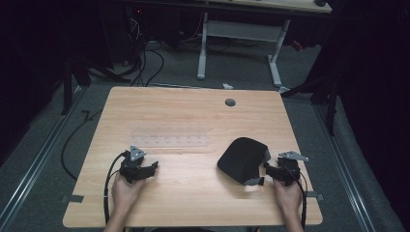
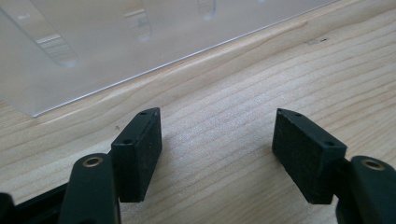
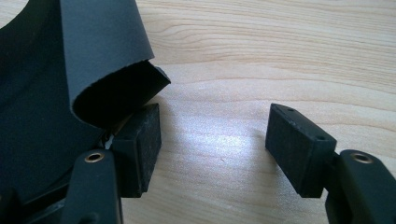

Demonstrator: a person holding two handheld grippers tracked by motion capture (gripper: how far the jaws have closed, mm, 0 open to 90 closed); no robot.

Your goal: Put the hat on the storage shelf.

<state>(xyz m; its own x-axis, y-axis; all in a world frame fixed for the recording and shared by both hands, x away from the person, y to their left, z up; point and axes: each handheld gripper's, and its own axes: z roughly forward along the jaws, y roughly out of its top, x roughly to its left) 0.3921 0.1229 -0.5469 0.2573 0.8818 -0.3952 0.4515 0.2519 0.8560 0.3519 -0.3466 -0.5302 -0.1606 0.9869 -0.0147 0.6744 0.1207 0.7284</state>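
Observation:
A black, curled sheet of soft material (image 1: 241, 158) lies on the wooden table (image 1: 193, 111) at the front right. My right gripper (image 1: 271, 173) sits just right of it, held by a hand. In the right gripper view its jaws stand open (image 3: 215, 128) over bare wood, and a rolled edge of the black sheet (image 3: 102, 56) hangs over the left pad (image 3: 142, 140) without lying between the pads. My left gripper (image 1: 144, 169) rests at the front left, open (image 2: 217, 135), with only wood between its pads.
A clear plastic plate with slots (image 1: 169, 141) lies flat just beyond the left gripper, its edge close ahead (image 2: 93, 56). A grey cable hole (image 1: 230, 102) sits near the table's far edge. A white-legged desk (image 1: 241, 34) and floor cables stand behind.

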